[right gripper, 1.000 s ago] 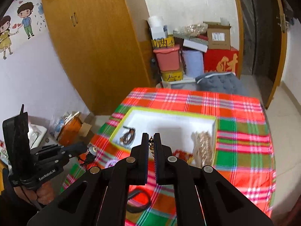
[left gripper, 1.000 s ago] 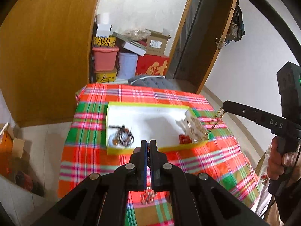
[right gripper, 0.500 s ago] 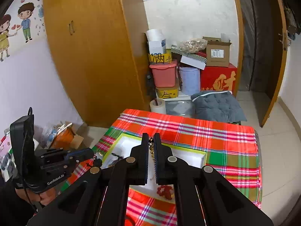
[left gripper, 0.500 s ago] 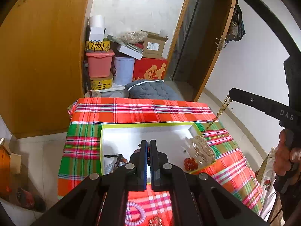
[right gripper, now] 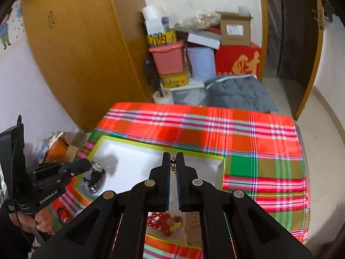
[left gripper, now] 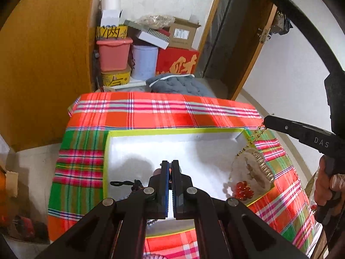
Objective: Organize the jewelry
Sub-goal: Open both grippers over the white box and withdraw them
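A: Gold thin-link chain (right gripper: 173,164) pinched between the nearly closed jaws of right gripper (right gripper: 173,157), only a narrow slit left. Lower end trailing down to a pale gold filigree necklace piece (left gripper: 257,164) lying at the right end of white shallow tray with yellow-green rim (left gripper: 172,130).

B: Confirmed. Left gripper (left gripper: 170,164)?

A: Jaws almost together too, closed on a dark beaded piece with silver cap (right gripper: 96,168). Blurred, hanging over the tray's lower left corner in the right wrist view. Exact type hard to tell.

B: Rest of tray?

A: Red bead cluster (left gripper: 242,188) just beside the gold piece, near the front rim. Black cord (left gripper: 124,182) on the tray floor, left of centre, possibly part of the dark piece. Tray sitting on red-green plaid cloth (left gripper: 151,116).

B: Handling notes for the chain?

A: Probably light and limp, no stiffness. Likely to swing and snag on the filigree or the beads. Thin links slippery, prone to sliding out of a loose pinch. Best taken near one end, as now, then lowered slowly to coil rather than tangle.

B: Dark piece?

A: Soft, dangling. Firmest spot to hold probably the cap. Likely fine to lower straight into the left corner, well apart from the gold.

B: Stage?

A: Judged mid-placement, both pieces over the tray, neither released.
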Action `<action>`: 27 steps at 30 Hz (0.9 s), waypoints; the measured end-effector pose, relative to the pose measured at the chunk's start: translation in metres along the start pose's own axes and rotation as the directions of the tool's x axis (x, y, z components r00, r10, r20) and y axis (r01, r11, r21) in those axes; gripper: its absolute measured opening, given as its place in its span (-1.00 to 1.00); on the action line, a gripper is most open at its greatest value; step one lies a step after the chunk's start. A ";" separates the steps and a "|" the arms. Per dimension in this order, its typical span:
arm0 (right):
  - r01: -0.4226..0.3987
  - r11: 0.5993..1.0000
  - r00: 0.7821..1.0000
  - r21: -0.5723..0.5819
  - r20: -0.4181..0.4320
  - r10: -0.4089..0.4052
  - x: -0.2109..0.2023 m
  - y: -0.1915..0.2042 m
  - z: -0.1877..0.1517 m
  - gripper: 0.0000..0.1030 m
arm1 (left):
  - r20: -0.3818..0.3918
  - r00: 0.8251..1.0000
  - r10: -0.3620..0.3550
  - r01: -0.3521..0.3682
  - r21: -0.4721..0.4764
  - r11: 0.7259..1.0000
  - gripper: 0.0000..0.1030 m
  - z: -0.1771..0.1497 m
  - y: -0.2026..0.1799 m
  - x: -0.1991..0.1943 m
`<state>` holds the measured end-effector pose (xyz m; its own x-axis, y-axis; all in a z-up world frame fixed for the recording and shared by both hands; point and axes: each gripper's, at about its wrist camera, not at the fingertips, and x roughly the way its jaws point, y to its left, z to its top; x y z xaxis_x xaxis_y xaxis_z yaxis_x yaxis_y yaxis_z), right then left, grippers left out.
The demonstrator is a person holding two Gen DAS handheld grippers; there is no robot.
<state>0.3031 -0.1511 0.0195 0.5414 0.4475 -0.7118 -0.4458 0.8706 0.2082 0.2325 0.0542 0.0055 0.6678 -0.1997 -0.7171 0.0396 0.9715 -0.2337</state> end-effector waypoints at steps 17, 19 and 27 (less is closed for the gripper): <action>0.019 0.998 0.990 0.055 -0.140 -0.011 0.046 -0.021 -0.019 -0.90 | -0.068 0.998 -0.008 0.009 0.007 1.000 -0.96 -0.015 0.000 0.035; 0.022 0.998 0.989 0.062 -0.150 -0.013 0.047 -0.023 -0.020 -0.90 | -0.071 0.997 -0.006 0.007 0.009 1.000 -0.96 -0.015 -0.001 0.036; 0.011 0.997 0.992 0.075 -0.123 -0.002 0.031 -0.021 -0.022 -0.67 | -0.067 0.998 0.000 0.001 0.011 1.000 -0.96 -0.016 -0.004 0.025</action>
<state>0.3137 -0.1593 -0.0218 0.4502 0.4171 -0.7895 -0.3847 0.8885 0.2501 0.2375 0.0432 -0.0218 0.6167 -0.2079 -0.7592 0.0485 0.9727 -0.2269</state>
